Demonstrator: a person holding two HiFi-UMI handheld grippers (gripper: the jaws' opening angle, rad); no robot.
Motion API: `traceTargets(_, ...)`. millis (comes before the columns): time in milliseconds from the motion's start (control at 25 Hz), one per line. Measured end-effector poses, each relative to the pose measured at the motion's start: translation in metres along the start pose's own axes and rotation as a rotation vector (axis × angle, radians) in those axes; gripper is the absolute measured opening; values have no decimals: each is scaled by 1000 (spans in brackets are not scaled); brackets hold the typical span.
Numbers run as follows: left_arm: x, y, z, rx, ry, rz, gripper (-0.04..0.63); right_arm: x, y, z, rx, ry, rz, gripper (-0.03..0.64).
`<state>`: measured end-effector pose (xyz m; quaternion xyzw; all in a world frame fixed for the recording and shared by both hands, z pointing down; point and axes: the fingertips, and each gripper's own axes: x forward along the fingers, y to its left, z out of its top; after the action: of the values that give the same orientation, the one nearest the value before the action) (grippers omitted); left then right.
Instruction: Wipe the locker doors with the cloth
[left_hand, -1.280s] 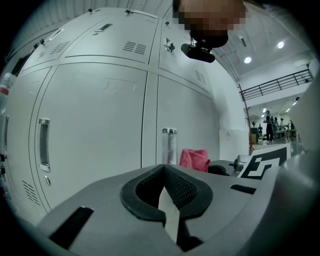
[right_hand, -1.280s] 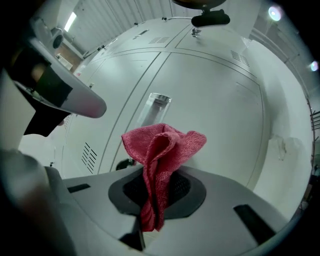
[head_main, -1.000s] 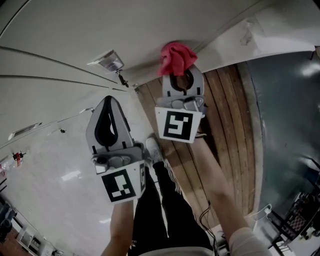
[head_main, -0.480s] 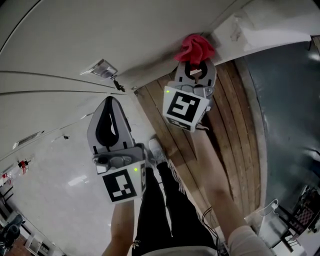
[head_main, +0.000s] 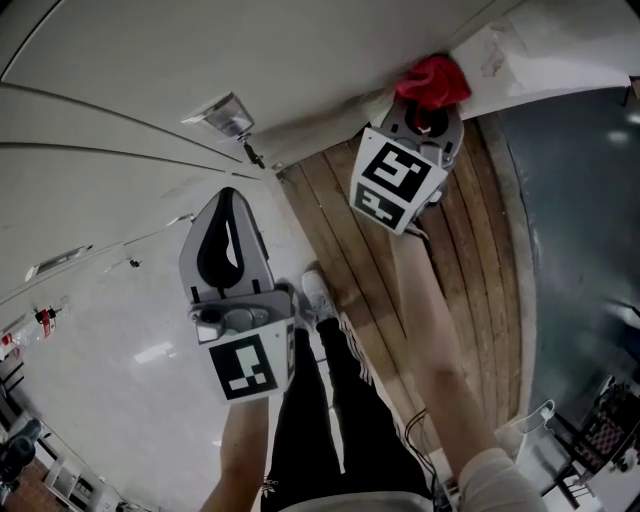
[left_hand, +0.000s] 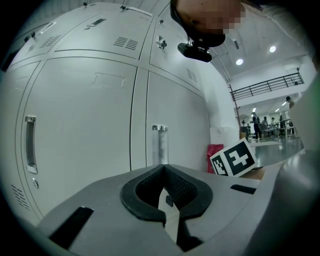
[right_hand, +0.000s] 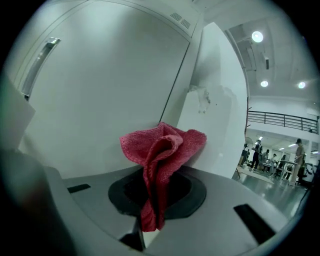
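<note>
Head view: your right gripper (head_main: 428, 108) is stretched far forward, with the red cloth (head_main: 432, 80) bunched at its tip against the foot of the locker doors (head_main: 150, 90), above the wooden floor (head_main: 470, 260). Your left gripper (head_main: 226, 205) hangs nearer you, apart from the doors.

Left gripper view: jaws closed together, nothing between them. A door handle (left_hand: 159, 145) stands straight ahead.

Right gripper view: jaws clenched on the cloth, which fans out against the door, beside the white pillar (right_hand: 215, 115).
</note>
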<state>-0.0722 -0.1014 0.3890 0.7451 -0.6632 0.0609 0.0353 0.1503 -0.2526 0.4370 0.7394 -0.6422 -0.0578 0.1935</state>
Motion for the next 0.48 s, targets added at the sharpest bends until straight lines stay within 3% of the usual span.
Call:
traceTargets(280, -8, 17, -2, -1, -1, 36, 17, -6, 0, 2, -20, -31, 13, 39)
traceTargets(480, -18, 27, -7, -1, -15, 59, 17, -74, 46, 38, 50, -267, 201, 40)
